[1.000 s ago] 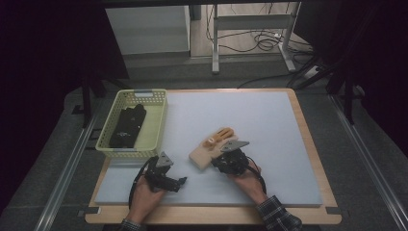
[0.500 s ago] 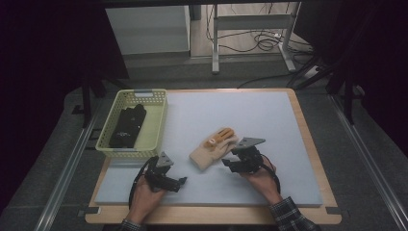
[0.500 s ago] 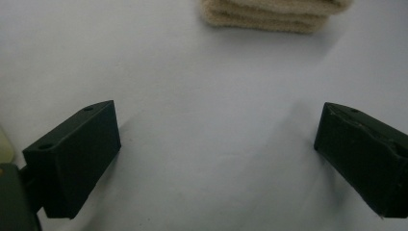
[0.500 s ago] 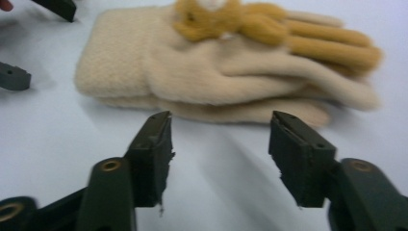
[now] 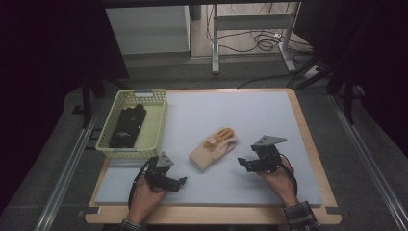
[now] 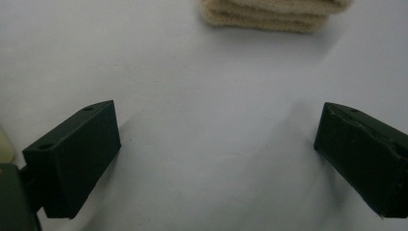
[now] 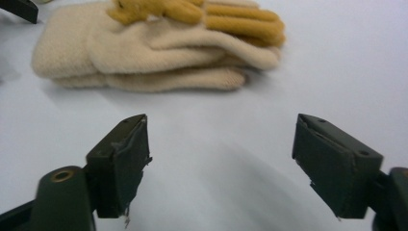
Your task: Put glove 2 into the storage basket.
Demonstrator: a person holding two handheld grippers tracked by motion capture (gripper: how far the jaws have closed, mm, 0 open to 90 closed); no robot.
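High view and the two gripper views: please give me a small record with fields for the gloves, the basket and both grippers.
gloves: cream and yellow pair of gloves, stacked flat on the pale mat, between the grippers
basket: yellow basket at mat's left edge, dark items inside
left gripper: open, nothing between its fingers, apart from the gloves
right gripper: fingers have just been opening, nothing between them, beside the gloves without touching

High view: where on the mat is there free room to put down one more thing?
The mat is bare behind the gloves, from the yellow basket to its right edge. The front is crowded: left gripper, gloves, and open right gripper.
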